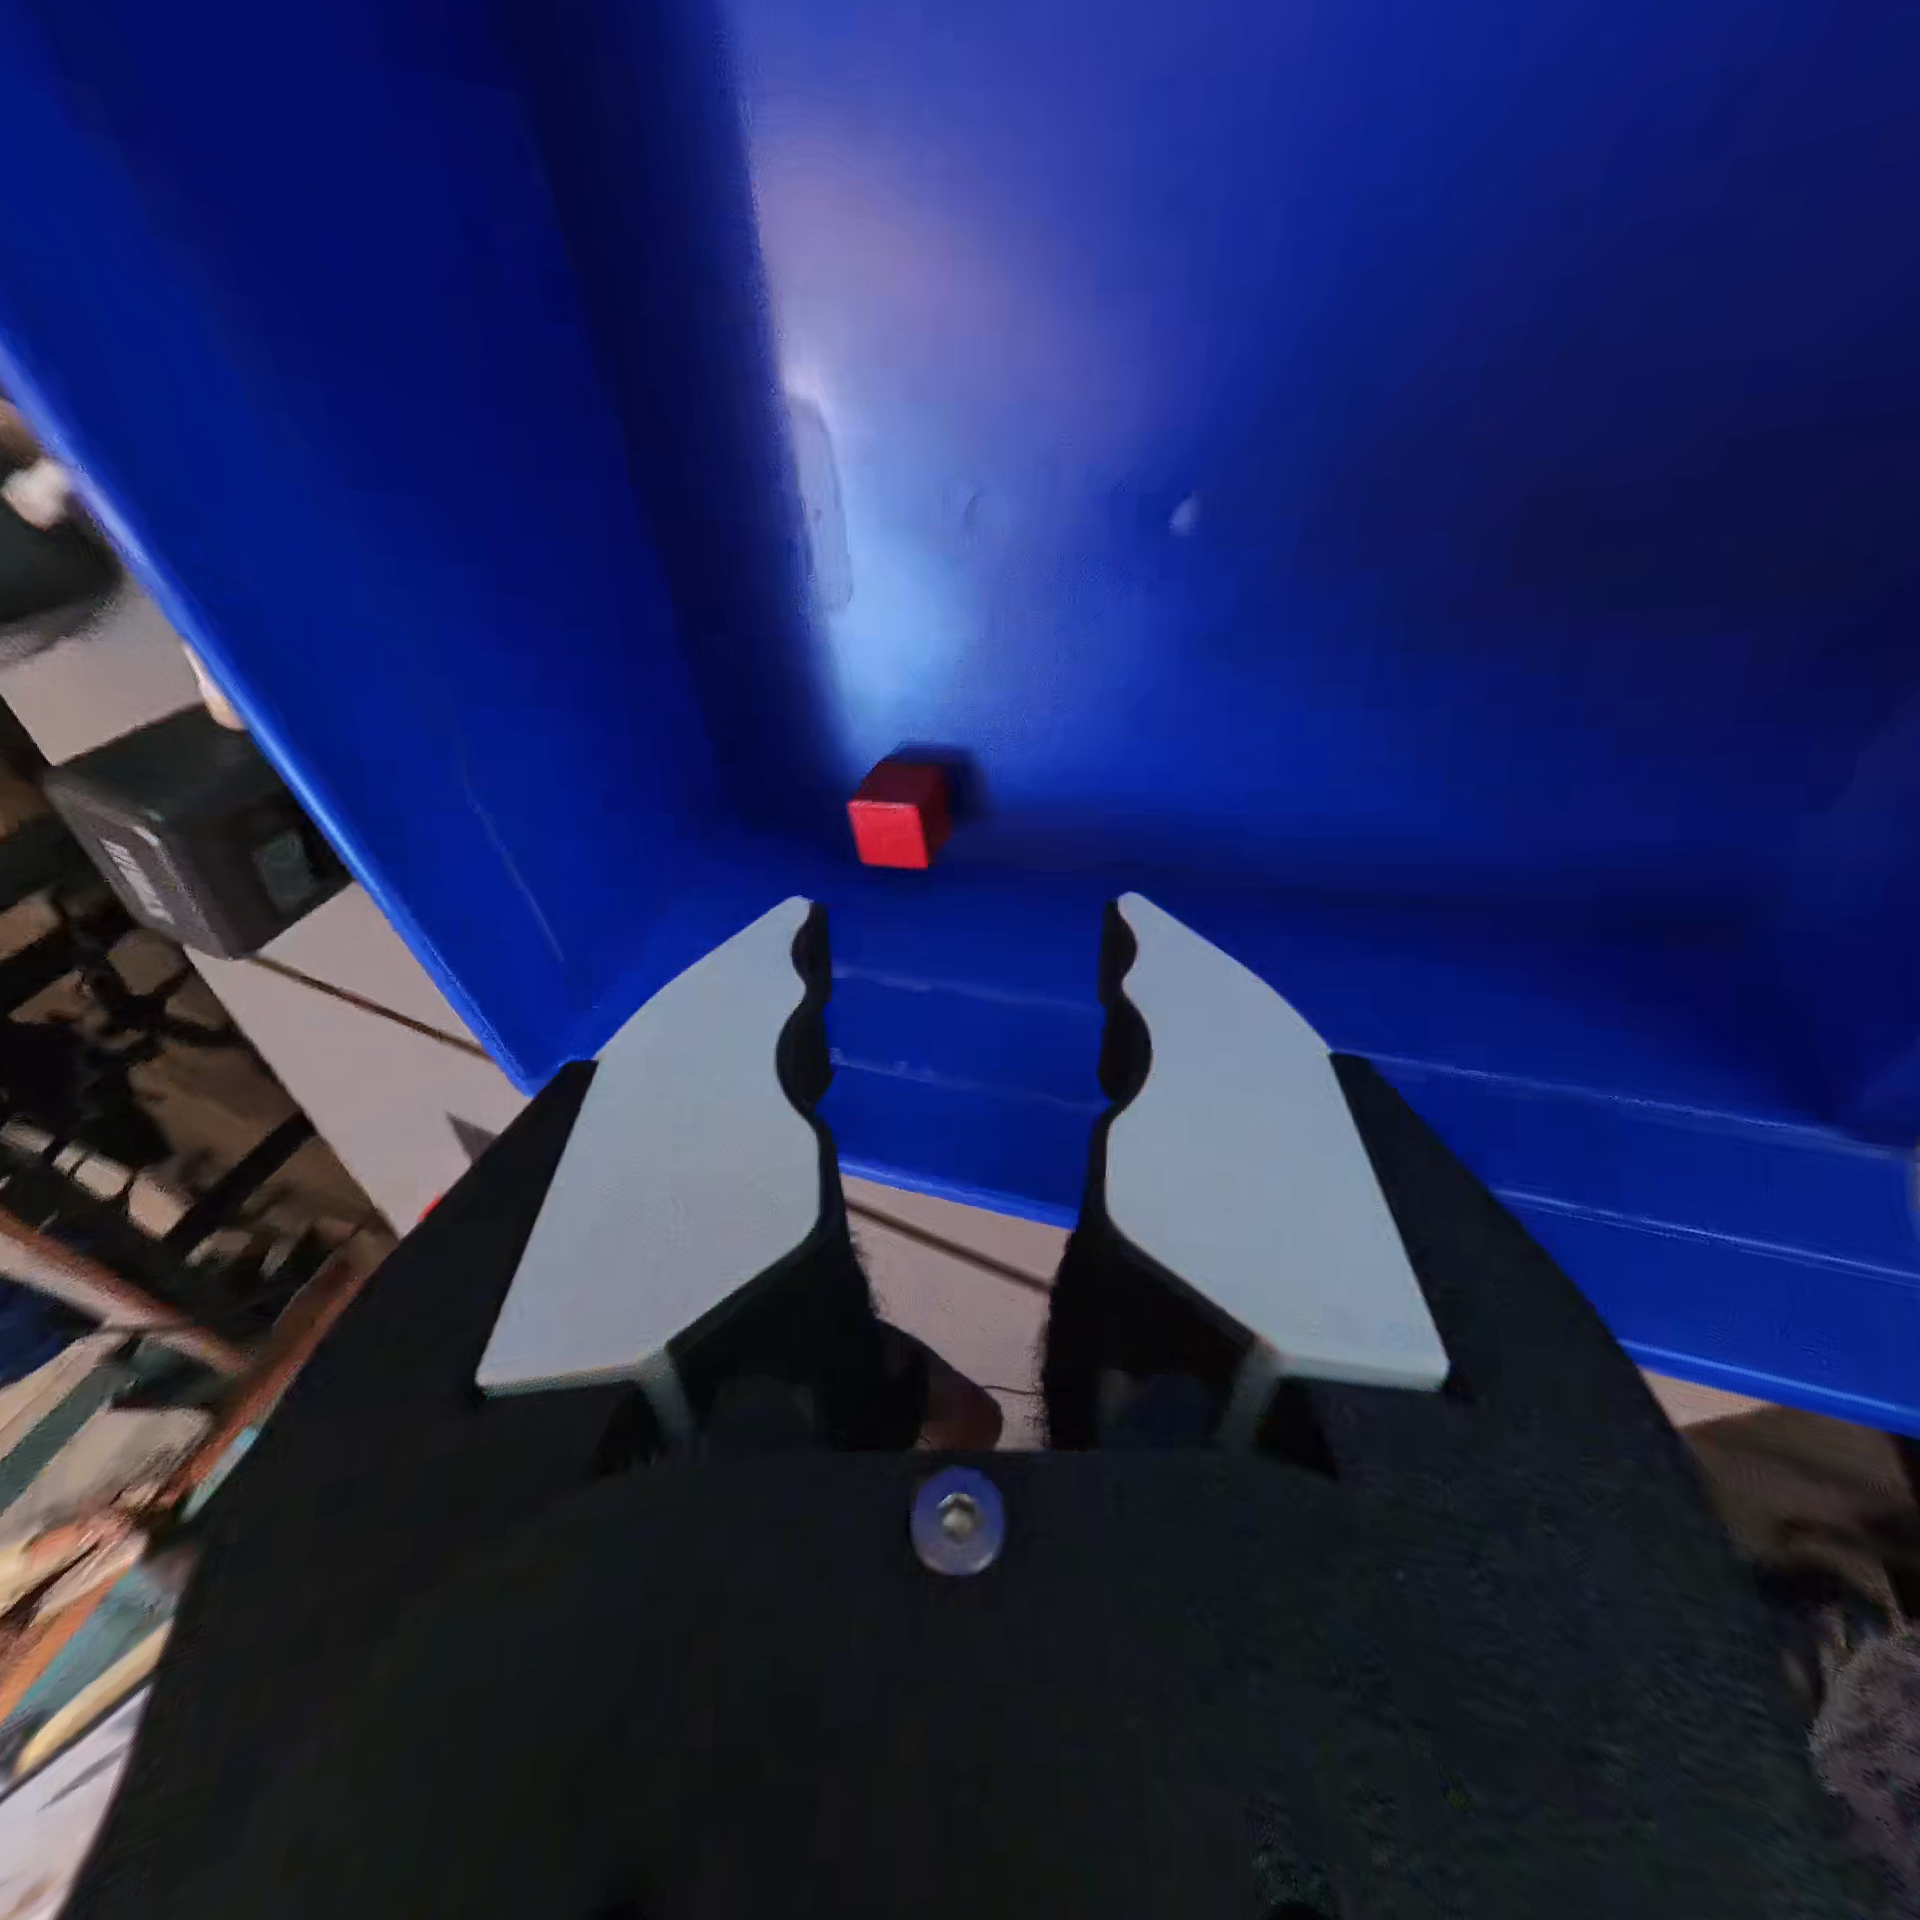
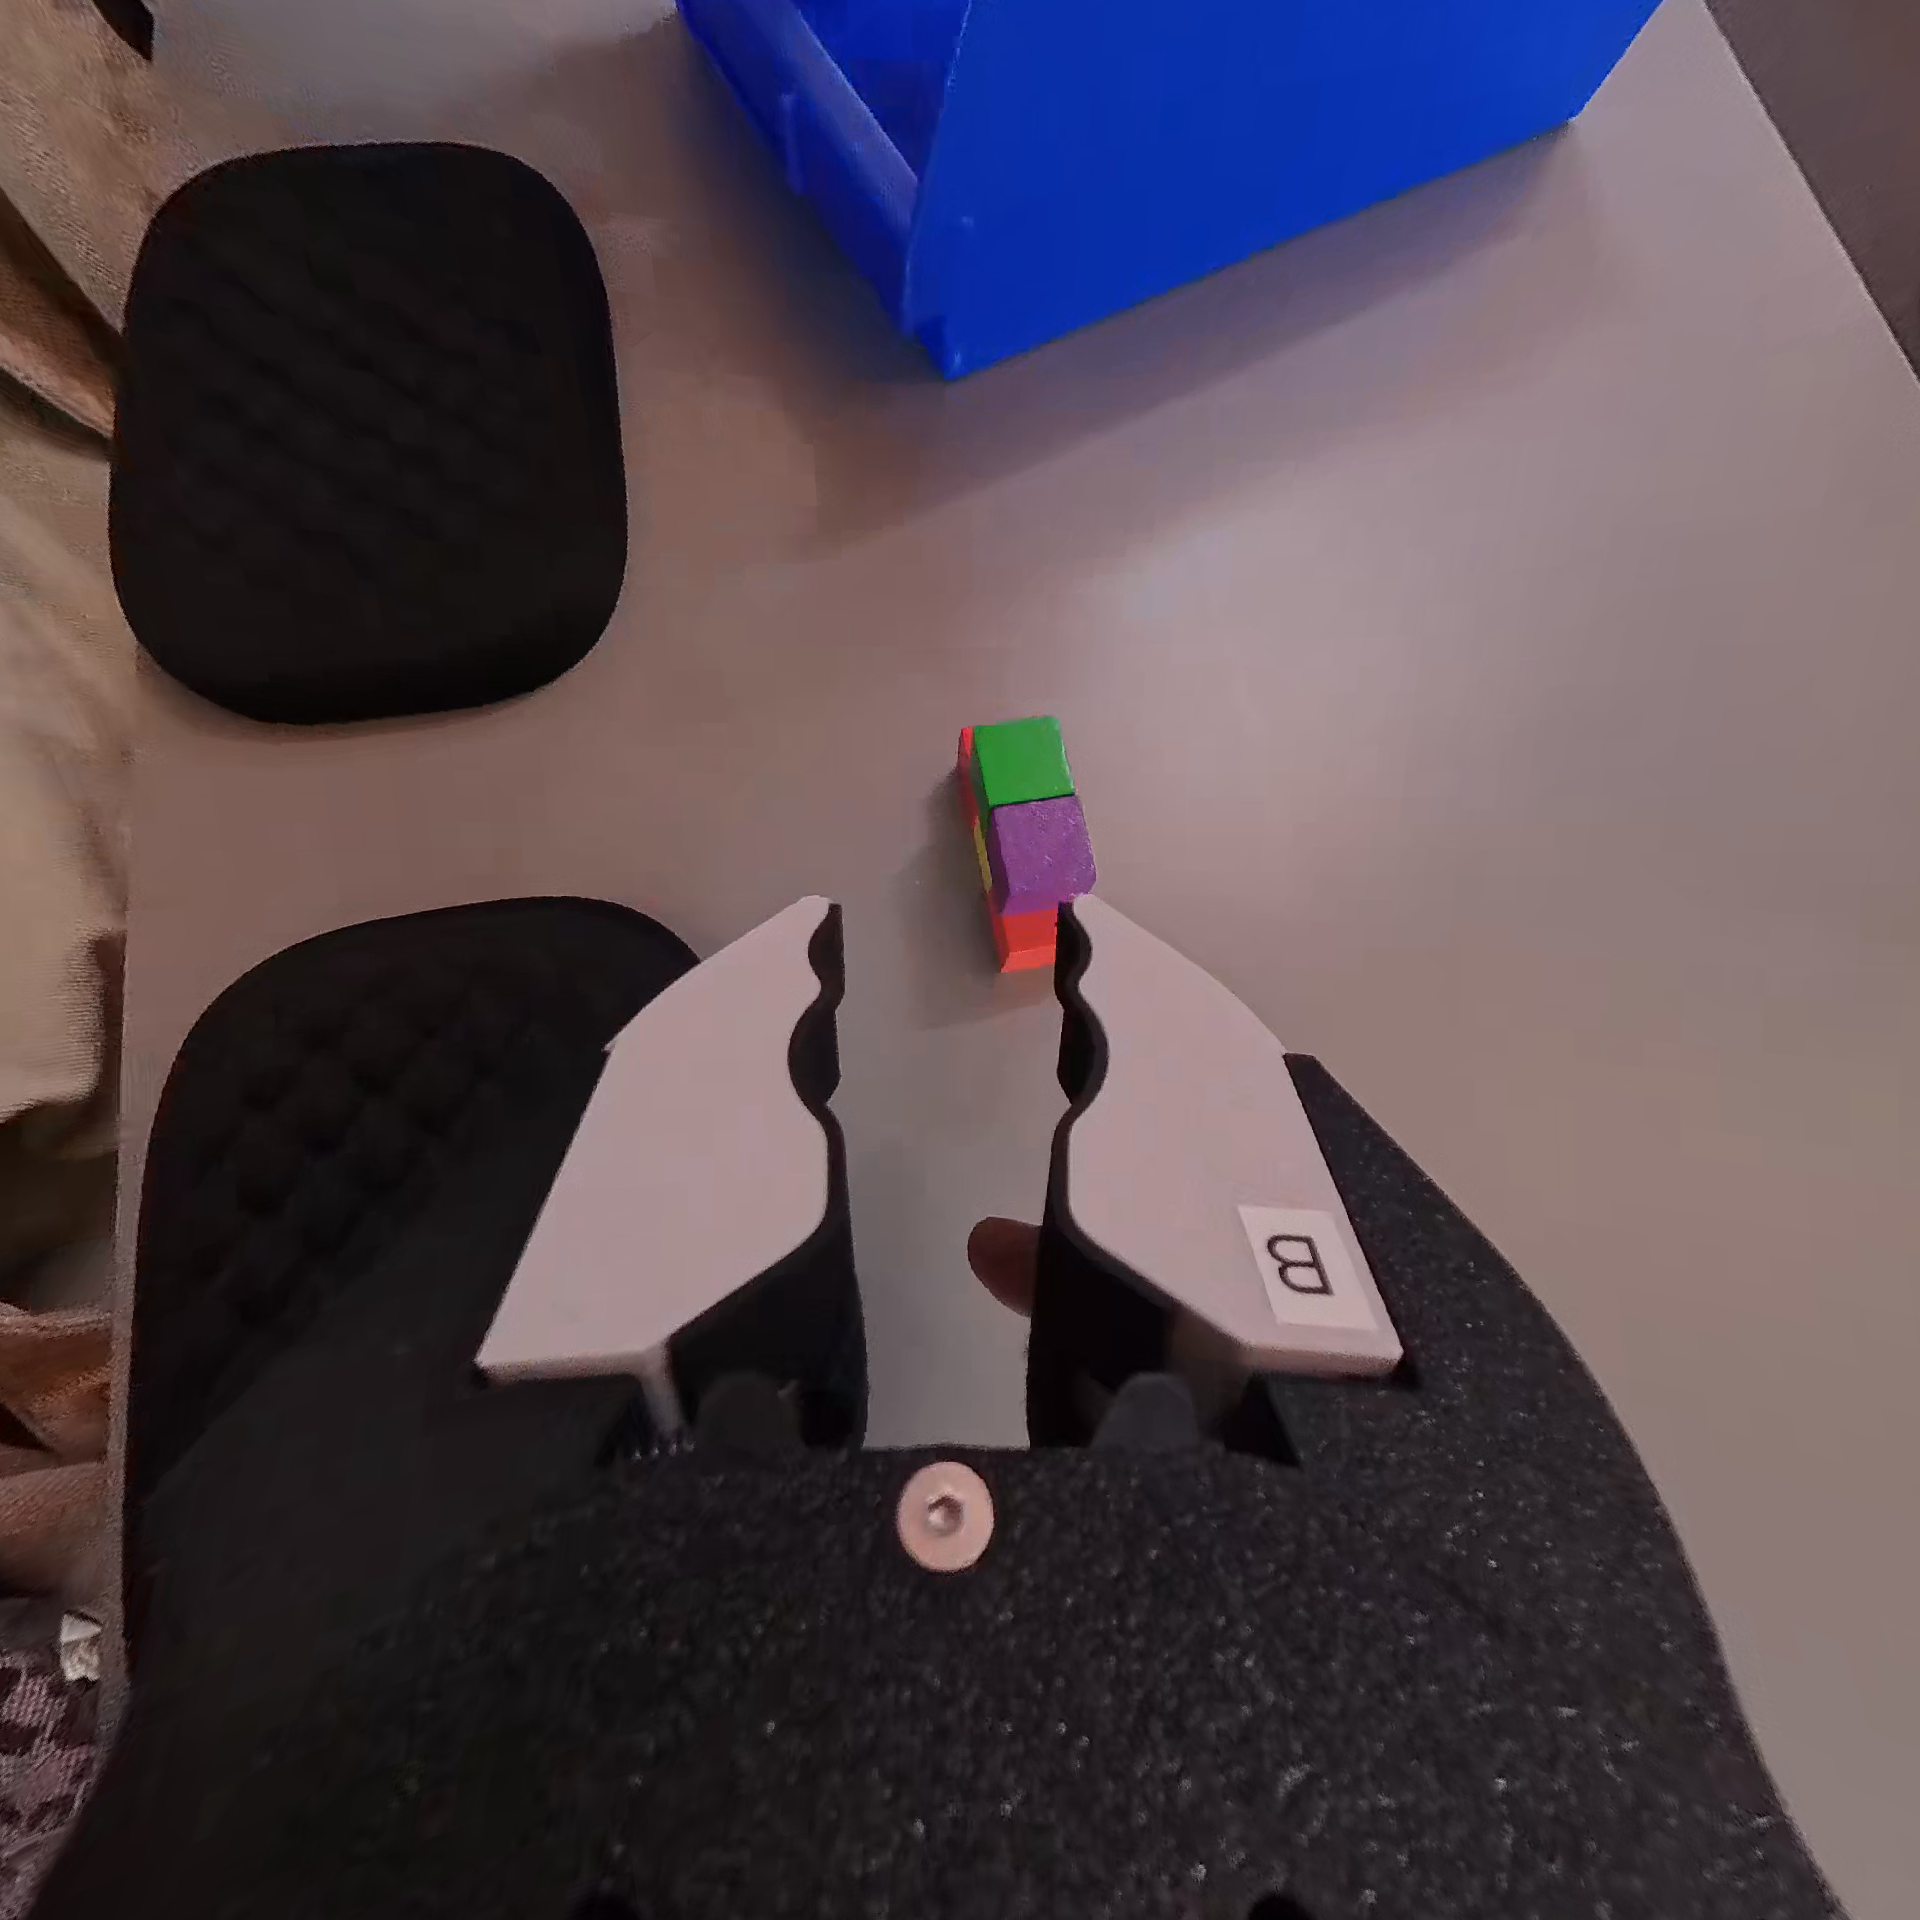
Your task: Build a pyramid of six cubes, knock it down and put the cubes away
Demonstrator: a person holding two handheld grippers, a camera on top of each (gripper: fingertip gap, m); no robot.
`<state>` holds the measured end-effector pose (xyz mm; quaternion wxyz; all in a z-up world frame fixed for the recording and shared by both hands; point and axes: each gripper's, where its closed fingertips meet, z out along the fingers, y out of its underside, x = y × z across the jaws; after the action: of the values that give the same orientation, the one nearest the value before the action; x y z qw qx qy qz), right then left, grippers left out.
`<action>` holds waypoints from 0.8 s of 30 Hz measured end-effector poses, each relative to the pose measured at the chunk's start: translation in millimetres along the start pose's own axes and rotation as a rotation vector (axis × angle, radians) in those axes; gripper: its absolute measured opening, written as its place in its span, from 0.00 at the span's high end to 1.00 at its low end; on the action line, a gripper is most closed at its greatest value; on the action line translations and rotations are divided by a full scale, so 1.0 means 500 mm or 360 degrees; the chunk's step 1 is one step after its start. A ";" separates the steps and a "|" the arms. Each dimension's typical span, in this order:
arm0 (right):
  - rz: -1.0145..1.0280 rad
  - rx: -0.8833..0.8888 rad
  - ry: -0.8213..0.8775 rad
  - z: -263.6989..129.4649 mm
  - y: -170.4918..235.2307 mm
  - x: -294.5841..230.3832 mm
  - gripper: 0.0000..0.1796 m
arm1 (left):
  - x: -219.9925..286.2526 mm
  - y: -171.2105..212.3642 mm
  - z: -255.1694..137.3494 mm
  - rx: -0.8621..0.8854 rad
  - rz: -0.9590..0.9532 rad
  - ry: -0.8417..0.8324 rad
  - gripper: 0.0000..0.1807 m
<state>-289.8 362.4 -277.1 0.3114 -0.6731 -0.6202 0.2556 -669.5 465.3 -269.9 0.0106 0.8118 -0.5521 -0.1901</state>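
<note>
In the left wrist view my left gripper is open and empty above the rim of a blue bin. One red cube lies in the bin's corner, just beyond the fingertips. In the right wrist view my right gripper is open and empty above the grey table. Ahead of it stands a stack of cubes: a green cube and a purple cube on top, an orange-red cube below, with red and yellow edges showing underneath. The right fingertip is next to the stack.
The blue bin stands at the far end of the table in the right wrist view. Two black padded mats lie on the table's left side. Cluttered shelving and a dark box are left of the bin. The purple cube is about 4 centimetres from my right fingertips and 35 centimetres from my left.
</note>
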 end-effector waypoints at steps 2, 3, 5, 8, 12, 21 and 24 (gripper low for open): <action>0.0020 0.0020 0.0003 -0.002 0.005 0.007 0.79 | -0.023 0.016 0.045 -0.0158 0.0025 0.0030 0.73; 0.0028 0.0020 0.0011 -0.003 0.009 0.011 0.79 | -0.027 0.020 0.064 -0.0205 0.0010 0.0069 0.73; 0.0041 0.0016 0.0022 -0.010 0.017 0.014 0.79 | -0.029 0.028 0.096 -0.0261 -0.0013 0.0145 0.73; 0.0049 0.0020 0.0031 -0.015 0.024 0.021 0.79 | -0.028 0.027 0.121 -0.0248 -0.0036 0.0197 0.76; 0.0068 0.0022 0.0039 -0.013 0.030 0.027 0.79 | -0.025 0.043 0.142 -0.0314 -0.0016 0.0221 0.78; 0.0067 0.0027 0.0026 -0.008 0.028 0.023 0.80 | -0.031 0.023 0.117 -0.0138 -0.0083 0.0191 0.88; 0.0060 0.0149 -0.0002 -0.009 -0.002 0.009 0.81 | -0.021 -0.051 0.018 0.0489 -0.0283 0.0140 0.88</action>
<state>-286.8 366.7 -273.0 0.3374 -0.6692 -0.5950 0.2905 -653.2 486.5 -280.7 -0.1063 0.8570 -0.4996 -0.0679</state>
